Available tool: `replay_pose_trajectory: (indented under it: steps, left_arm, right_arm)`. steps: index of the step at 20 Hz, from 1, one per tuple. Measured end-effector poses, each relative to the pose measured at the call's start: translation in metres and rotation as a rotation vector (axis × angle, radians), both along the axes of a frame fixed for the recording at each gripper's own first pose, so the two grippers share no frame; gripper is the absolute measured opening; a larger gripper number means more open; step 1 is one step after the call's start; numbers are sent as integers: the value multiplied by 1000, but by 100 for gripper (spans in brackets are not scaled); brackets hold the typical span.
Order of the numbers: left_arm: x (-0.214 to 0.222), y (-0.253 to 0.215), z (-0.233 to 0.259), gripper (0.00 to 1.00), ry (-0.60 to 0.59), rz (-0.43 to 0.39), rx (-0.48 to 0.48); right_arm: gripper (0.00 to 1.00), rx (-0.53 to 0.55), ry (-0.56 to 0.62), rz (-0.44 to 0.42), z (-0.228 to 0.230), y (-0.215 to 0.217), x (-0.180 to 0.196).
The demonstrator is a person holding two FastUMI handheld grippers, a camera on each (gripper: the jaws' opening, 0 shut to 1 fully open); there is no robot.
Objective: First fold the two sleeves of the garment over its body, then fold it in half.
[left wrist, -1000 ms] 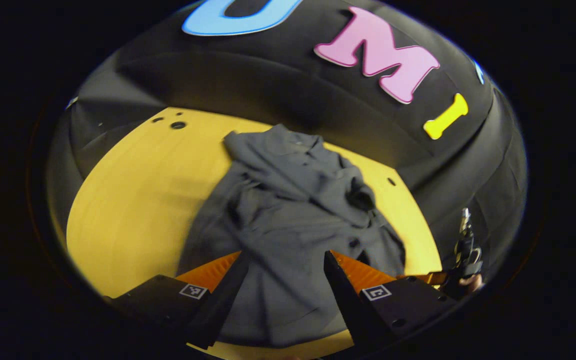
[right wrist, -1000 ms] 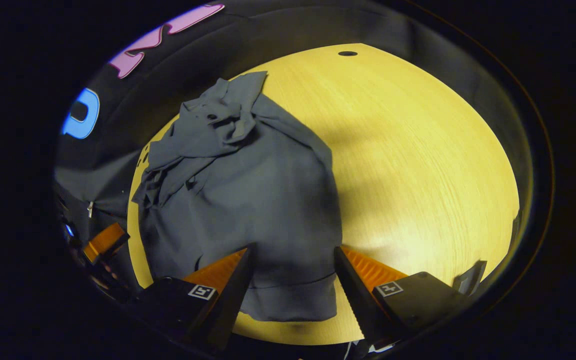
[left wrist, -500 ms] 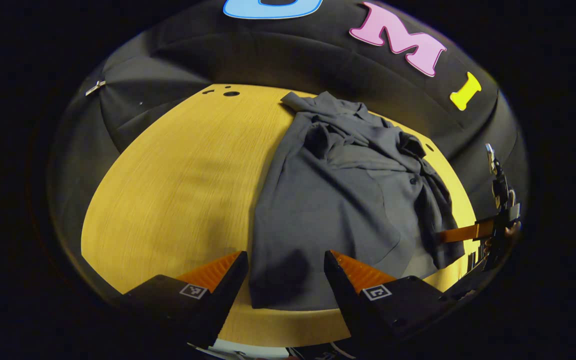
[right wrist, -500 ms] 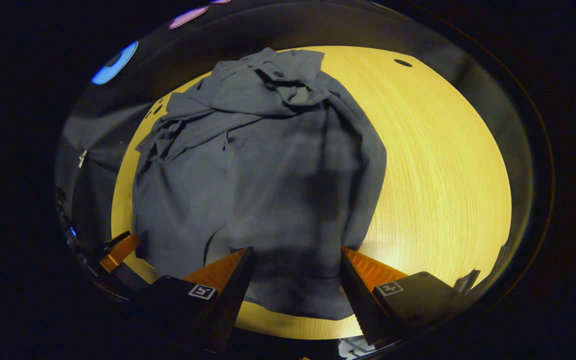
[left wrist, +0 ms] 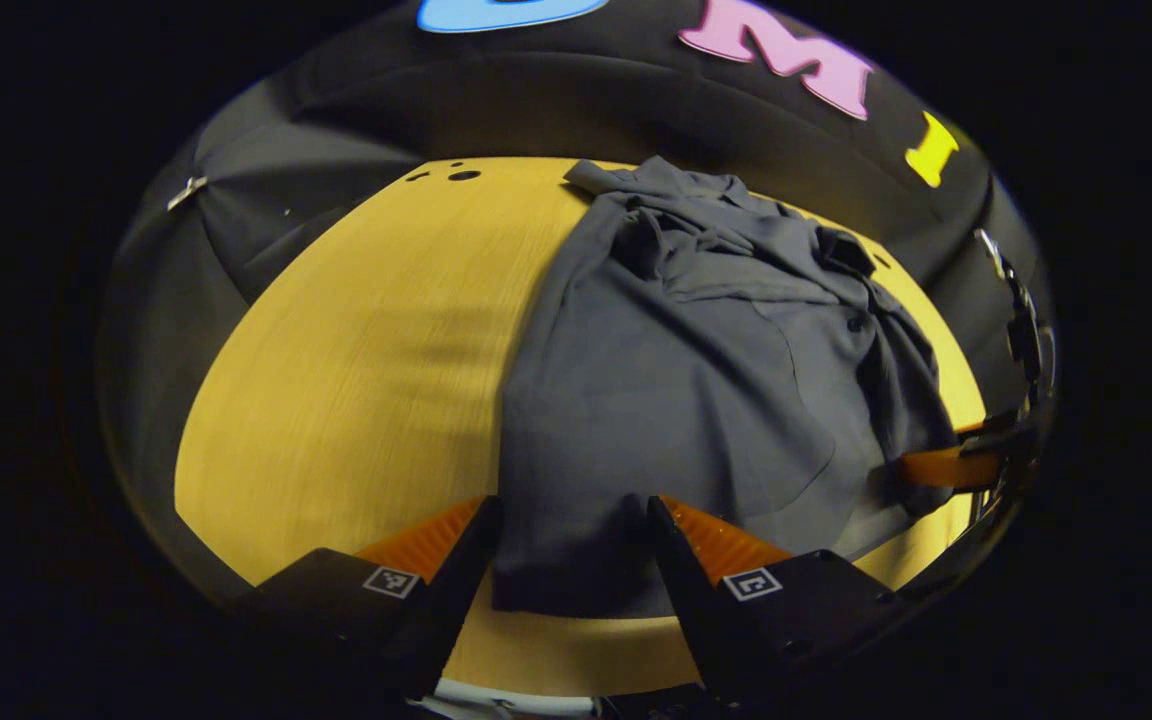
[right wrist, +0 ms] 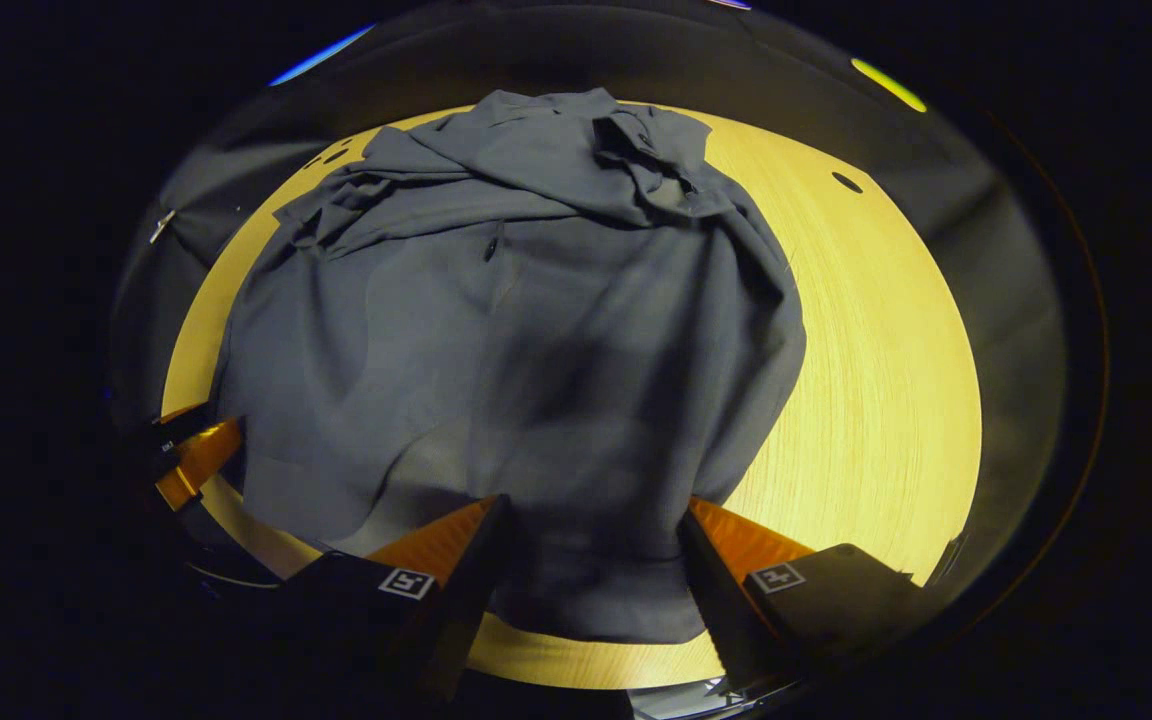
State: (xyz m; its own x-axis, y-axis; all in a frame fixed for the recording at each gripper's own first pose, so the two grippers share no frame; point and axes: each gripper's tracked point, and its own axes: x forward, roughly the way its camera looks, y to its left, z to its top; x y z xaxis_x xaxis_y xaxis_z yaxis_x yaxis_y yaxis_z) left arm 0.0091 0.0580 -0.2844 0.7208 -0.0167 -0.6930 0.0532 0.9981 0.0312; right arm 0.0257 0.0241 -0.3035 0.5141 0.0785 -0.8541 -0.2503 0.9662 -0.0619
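Observation:
A dark grey shirt (left wrist: pixel 676 400) lies on the yellow wooden table (left wrist: pixel 356 350), its collar end far from me and its hem at the near edge. The sleeves are bunched in folds (left wrist: pixel 706 240) over the upper body. My left gripper (left wrist: pixel 568 560) is open, with the hem's left corner lying between its fingers. In the right gripper view the shirt (right wrist: pixel 516 330) spreads wide, and my right gripper (right wrist: pixel 591 570) is open over the hem's right part. Each gripper shows in the other's view: the right gripper (left wrist: pixel 936 468) at the shirt's right edge, the left gripper (right wrist: pixel 196 460) at its left edge.
Bare table (right wrist: pixel 876 380) lies to the right of the shirt, and also to its left. Small round holes (left wrist: pixel 463 175) sit near the table's far edge, one more (right wrist: pixel 846 182) at the far right. Black cloth walls close in around the table.
Both grippers have settled lower at the hem along the near edge, still open. The shirt now lies flatter and more spread out than a second ago.

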Motion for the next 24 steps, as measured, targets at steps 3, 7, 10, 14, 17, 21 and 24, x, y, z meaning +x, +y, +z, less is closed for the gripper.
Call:
replay_pose_trajectory:
  steps: [3, 7, 10, 14, 17, 21, 24]
  left_arm:
    - [5, -15, 1, 75, -5, -38, 0]
    - [6, -26, 2, 47, 24, -58, -24]
    - [9, -34, 3, 14, 33, -87, -28]
    - [12, -34, 10, 6, 59, -95, -55]
    - [16, -35, 31, 5, 36, -49, -140]
    - [23, -40, 54, 6, 7, -25, -203]
    - [35, -42, 78, 6, -37, -47, -197]
  right_arm:
    - [81, 25, -20, 25, 0, 5, 2]
    - [29, 72, -18, 71, 1, 14, 3]
    - [9, 158, 30, 107, 2, 16, 3]
    - [5, 224, 46, 62, 8, 12, 7]
    - [5, 257, 15, 53, 22, 11, 5]
    - [5, 340, -40, 5, 49, 14, 13]
    - [5, 374, -71, 1, 67, 20, 24]
